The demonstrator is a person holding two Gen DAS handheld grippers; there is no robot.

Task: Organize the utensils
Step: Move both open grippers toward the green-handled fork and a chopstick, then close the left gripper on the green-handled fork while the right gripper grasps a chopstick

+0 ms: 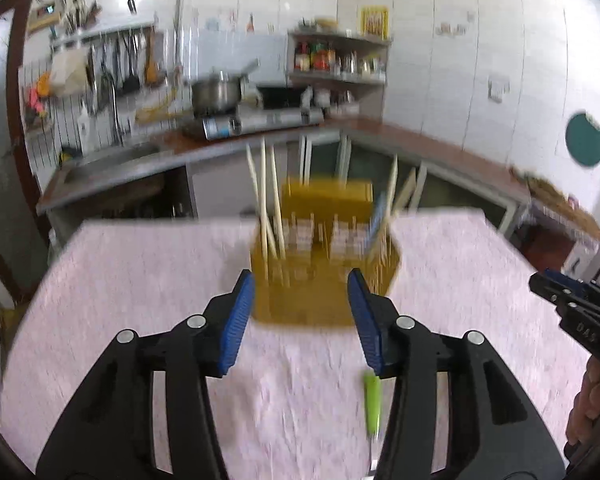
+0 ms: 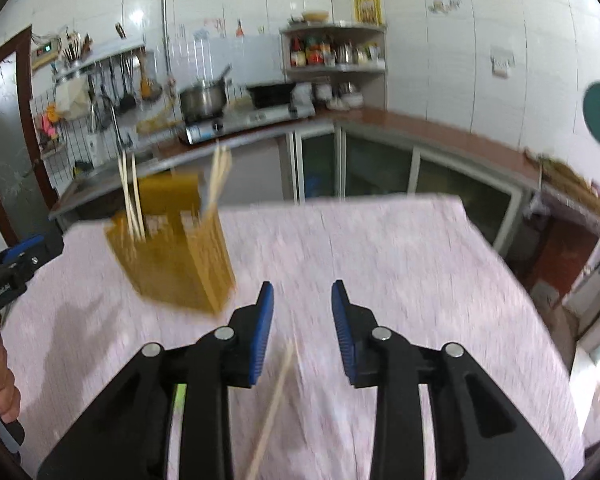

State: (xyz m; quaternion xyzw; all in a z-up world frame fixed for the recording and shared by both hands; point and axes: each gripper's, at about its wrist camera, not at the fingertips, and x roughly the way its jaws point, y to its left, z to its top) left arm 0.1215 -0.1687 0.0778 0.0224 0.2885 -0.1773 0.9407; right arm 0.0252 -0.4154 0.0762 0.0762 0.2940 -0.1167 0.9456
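A yellow utensil holder (image 1: 324, 252) stands on the table with a pink cloth (image 1: 140, 300), with chopsticks (image 1: 266, 208) upright in its left and right compartments. My left gripper (image 1: 302, 312) is open and empty just in front of it. A green-handled utensil (image 1: 372, 404) lies on the cloth under its right finger. My right gripper (image 2: 302, 328) is open and empty over the cloth, right of the holder (image 2: 172, 256). A loose chopstick (image 2: 276, 404) lies between its fingers. The right gripper also shows at the left wrist view's right edge (image 1: 568, 300). Both views are blurred.
Behind the table runs an L-shaped kitchen counter (image 2: 420, 124) with a gas stove and pot (image 2: 202, 100), a sink (image 1: 112, 160) and a shelf of bottles (image 2: 332, 52). The table's far edge (image 2: 360, 200) lies just beyond the holder.
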